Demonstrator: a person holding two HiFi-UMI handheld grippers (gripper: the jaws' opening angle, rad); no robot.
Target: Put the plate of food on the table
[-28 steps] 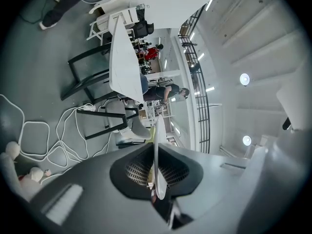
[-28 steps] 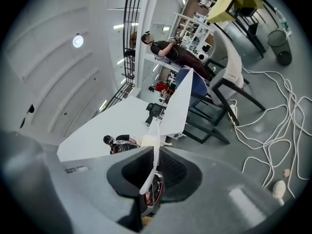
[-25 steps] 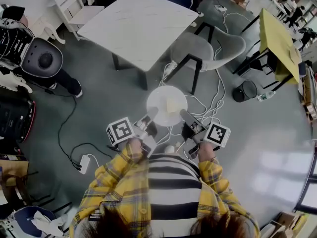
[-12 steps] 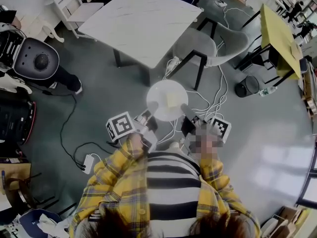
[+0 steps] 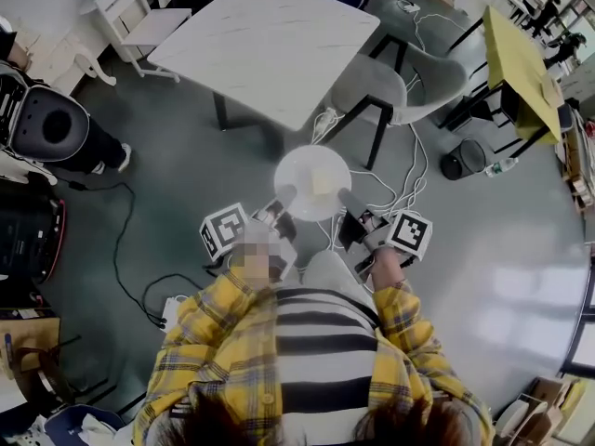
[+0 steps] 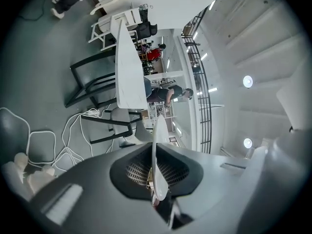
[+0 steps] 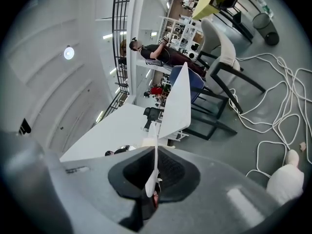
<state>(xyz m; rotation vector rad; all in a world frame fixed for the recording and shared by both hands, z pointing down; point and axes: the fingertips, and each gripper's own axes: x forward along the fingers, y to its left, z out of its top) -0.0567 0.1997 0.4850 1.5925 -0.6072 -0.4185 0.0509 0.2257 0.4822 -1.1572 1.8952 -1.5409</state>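
here's the person in the yellow plaid shirt (image 5: 218, 342), standing on the grey floor (image 5: 186, 165) with the white plate (image 5: 299, 167) out in front, level and up in the air, a pale yellow piece of food (image 5: 323, 184) sitting on it. left gripper (image 5: 284, 196) is clamped on the near-left rim, pads pinching the thin edge. right gripper (image 5: 346, 196) has the near-right rim between its jaws, and they're closing tight onto it, pads on the edge. the plate hangs short of the white marbled table (image 5: 265, 40), above a tangle of white cables (image 5: 402, 189), with a grey chair (image 5: 400, 82) just beyond.
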